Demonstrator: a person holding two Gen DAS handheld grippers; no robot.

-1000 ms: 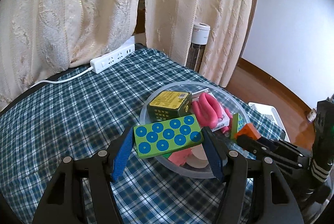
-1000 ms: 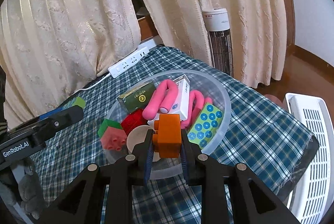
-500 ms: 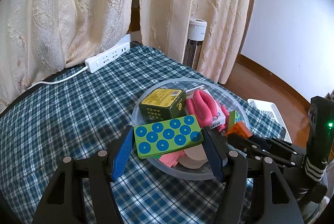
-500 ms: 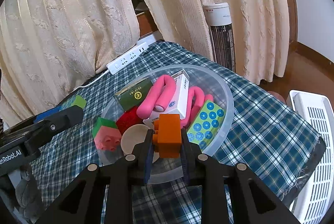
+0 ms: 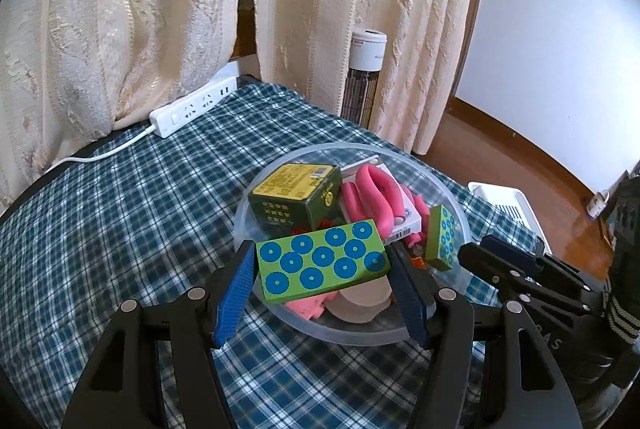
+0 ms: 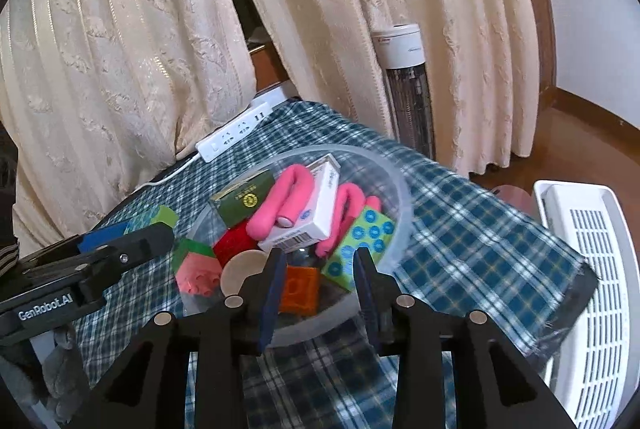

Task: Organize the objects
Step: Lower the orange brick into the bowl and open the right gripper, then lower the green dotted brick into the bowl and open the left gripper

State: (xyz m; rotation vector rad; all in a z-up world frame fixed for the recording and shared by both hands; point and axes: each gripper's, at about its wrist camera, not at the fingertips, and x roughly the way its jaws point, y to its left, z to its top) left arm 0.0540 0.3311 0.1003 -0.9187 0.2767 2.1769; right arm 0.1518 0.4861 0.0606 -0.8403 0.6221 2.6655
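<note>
The right gripper (image 6: 318, 283) is opening its fingers; the orange block (image 6: 299, 289) lies free in the clear bowl (image 6: 402, 189). The left gripper (image 5: 322, 289) clamps the green dotted block (image 5: 322, 261) above the crowded bowl, where it could slide off the pile and tumble onto the table (image 5: 120, 221).

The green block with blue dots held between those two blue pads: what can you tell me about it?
The green block is a flat rectangular brick, bright green, its top face covered with round blue dots, each with a lighter centre. It looks like painted wood or plastic; I cannot tell which. The left hand-held gripper clamps it by its two short ends, its blue ribbed pads pressing on them. It hangs slightly tilted above the near rim of the clear bowl, touching nothing else that I can see.
</note>
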